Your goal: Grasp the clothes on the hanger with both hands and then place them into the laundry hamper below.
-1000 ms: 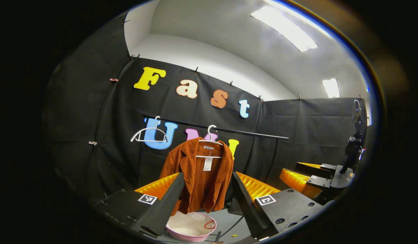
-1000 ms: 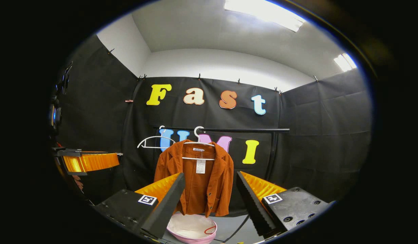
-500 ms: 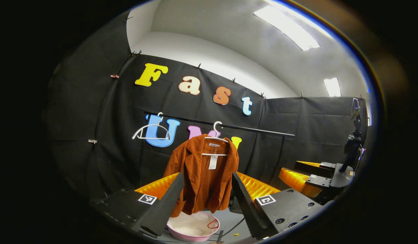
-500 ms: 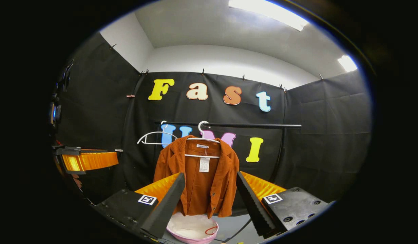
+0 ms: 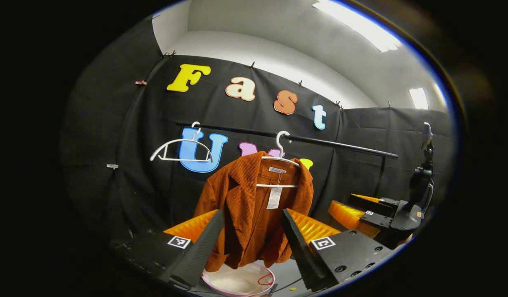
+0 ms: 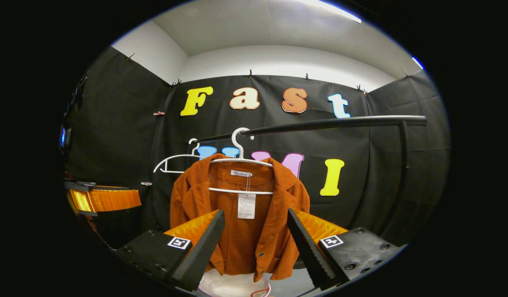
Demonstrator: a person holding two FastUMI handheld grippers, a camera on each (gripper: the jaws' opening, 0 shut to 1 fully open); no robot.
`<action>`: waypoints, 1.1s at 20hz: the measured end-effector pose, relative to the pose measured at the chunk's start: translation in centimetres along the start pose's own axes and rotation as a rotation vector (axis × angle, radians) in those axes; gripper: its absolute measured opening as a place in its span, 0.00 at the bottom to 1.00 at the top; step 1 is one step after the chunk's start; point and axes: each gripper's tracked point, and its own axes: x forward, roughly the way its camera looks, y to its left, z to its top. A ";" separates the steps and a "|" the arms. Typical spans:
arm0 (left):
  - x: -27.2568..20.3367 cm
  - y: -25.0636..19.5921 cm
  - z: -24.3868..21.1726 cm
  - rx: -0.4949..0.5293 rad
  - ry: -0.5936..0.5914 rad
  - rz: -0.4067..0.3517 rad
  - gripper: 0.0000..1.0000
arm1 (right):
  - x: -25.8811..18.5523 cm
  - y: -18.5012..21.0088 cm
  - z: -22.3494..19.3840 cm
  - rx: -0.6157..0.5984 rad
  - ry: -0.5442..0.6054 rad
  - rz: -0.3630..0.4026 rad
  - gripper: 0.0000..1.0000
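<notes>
A rust-orange corduroy jacket (image 5: 254, 214) (image 6: 241, 222) with a white tag hangs on a white hanger (image 5: 278, 161) (image 6: 239, 159) from a black rail (image 5: 340, 146) (image 6: 328, 122). Below it on the floor sits a pink hamper (image 5: 239, 282) (image 6: 233, 286) with a white lining. My left gripper (image 5: 252, 216) stands open short of the jacket, which shows between its fingers. My right gripper (image 6: 256, 216) is also open, closer to the jacket and centred on its front. The right gripper (image 5: 361, 208) appears at the right of the left gripper view, and the left gripper (image 6: 103, 198) at the left of the right gripper view.
An empty white hanger (image 5: 182, 150) (image 6: 173, 163) hangs on the rail left of the jacket. The rail's upright post (image 6: 402, 165) stands at the right. A camera stand (image 5: 421, 177) rises at the far right. Black cloth walls close the booth.
Both grippers have moved toward the jacket, which looks larger now, most of all in the right gripper view. Both stay open.
</notes>
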 end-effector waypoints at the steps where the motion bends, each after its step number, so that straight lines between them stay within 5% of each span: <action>1: 1.5 0.1 -0.5 -0.015 -0.010 0.017 0.90 | 1.4 -0.5 -0.9 0.000 0.016 0.010 0.98; 11: 11.9 4.6 -6.7 -0.096 0.067 0.142 0.91 | 10.2 -3.2 -7.5 0.100 0.142 0.079 0.98; 22: 17.1 3.4 -9.4 -0.217 0.109 0.091 0.92 | 13.7 -4.2 -10.2 0.109 0.187 0.115 0.98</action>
